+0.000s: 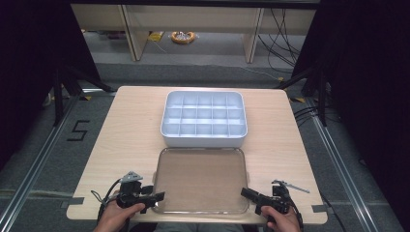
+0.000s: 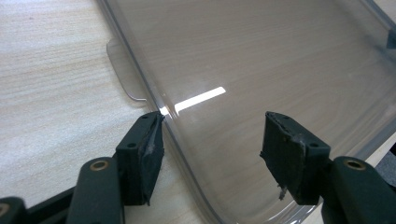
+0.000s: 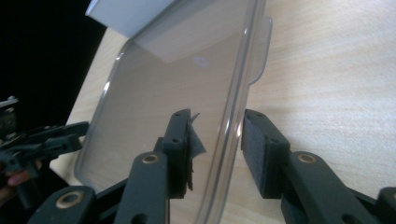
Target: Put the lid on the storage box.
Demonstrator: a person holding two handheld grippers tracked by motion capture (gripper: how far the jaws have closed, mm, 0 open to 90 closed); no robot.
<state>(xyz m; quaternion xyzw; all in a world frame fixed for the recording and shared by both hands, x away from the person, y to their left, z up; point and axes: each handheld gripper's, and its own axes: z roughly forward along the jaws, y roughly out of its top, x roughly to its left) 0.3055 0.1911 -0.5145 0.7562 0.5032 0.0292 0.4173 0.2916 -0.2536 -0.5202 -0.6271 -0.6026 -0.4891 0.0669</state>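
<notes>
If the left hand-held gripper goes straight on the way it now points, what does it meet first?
Probably the clear lid. The left hand-held gripper already has its open jaws astride the lid's near left edge, so the edge would slide deeper between them. Farther on, the right hand-held gripper seems roughly in line; depth is unclear.

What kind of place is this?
Probably a lab recording station: a light wooden table between black curtains, with loose cables on the grey floor and a taped number 5.
</notes>
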